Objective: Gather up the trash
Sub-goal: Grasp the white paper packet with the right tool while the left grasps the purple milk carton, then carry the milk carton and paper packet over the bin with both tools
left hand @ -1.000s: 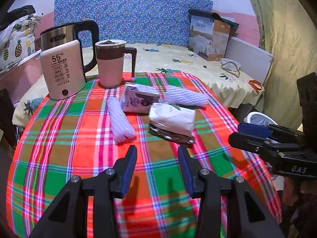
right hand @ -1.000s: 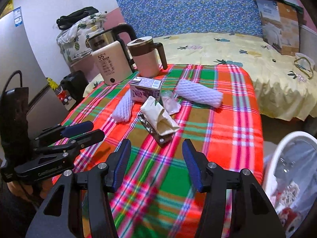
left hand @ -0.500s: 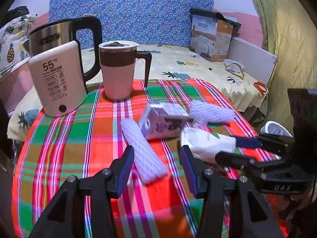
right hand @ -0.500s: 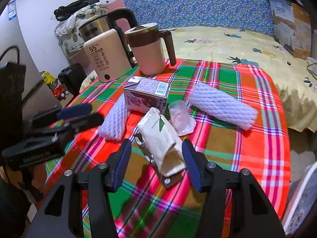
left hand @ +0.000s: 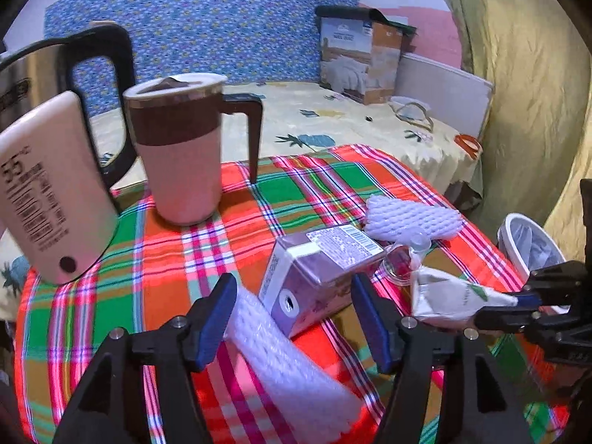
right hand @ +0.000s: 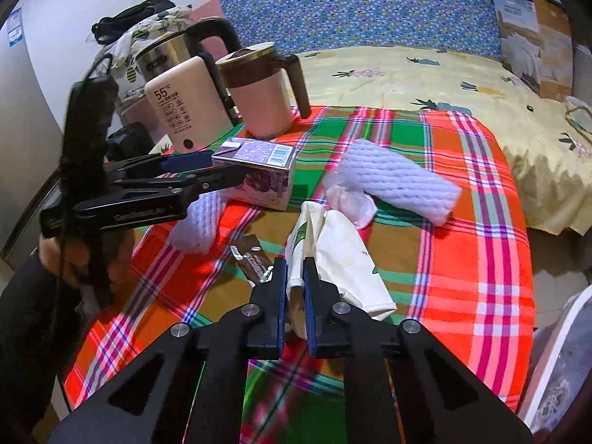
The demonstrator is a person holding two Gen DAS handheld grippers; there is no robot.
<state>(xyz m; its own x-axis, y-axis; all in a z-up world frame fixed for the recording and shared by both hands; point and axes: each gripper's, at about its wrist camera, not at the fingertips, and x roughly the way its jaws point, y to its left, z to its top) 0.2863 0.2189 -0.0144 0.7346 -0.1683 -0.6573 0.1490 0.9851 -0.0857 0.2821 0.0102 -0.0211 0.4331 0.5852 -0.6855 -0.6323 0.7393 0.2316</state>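
Since the earlier frames both claws have been brought in over the bench [right hand: 492, 199]: the left claw [left hand: 292, 318] has just been opening and now stands wide around the near end of a foam sleeve [left hand: 285, 362] and a corner of the purple carton [left hand: 314, 273], with neither pressed by the pads; the right claw [right hand: 295, 281] has just been closing and is now clamped narrow on the paper bag [right hand: 344, 255], which lies at the middle of the bench over a foil wrapper [right hand: 251, 259]. Trouble could be expected if the bag is lifted by this thin fold, since it could tear or slide out; the clear cup [right hand: 351, 203] touching the bag could be dragged off with it. A closing left claw could pinch sleeve and carton together, or push the carton toward the mug [left hand: 181, 155]. The bin [left hand: 529, 248] stands off the bench edge, so a drop short of it is possible. Writing: "55°C" can be read on the kettle [right hand: 177, 111], a barcode is seen on the carton, and lettering on the right claw's body is too blurred to read.
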